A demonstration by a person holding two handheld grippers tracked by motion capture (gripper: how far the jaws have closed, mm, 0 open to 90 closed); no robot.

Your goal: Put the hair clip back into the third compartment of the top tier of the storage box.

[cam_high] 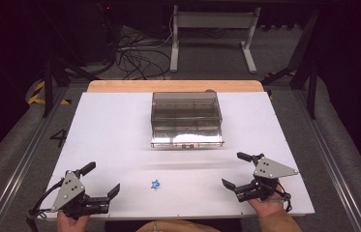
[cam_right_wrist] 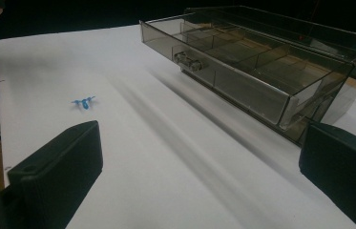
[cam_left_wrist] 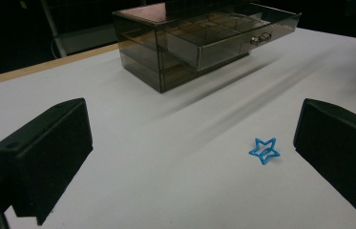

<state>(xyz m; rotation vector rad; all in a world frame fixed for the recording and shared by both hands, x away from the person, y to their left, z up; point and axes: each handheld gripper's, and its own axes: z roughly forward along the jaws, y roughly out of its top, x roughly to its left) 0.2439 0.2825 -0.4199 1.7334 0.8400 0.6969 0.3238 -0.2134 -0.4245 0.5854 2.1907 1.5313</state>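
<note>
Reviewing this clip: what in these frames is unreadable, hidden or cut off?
- Drawer box, high view: glare on the pulled-out top drawer hides any contents.
- Lower drawer, both gripper views: tinted walls obscure it.
- Blue star, high view: too small to tell if it is a clip.
- Right gripper, its own view: right jaw is cut by the frame edge.

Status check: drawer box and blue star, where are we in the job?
Done: the top drawer of the clear drawer box is already pulled out, its compartments looking bare. In hand: nothing. The left gripper and right gripper both sit open near the table's front edge, jaws spread. Left: the blue star lies loose on the white tabletop, apart from both; likely still to be picked up and put in the drawer.
</note>
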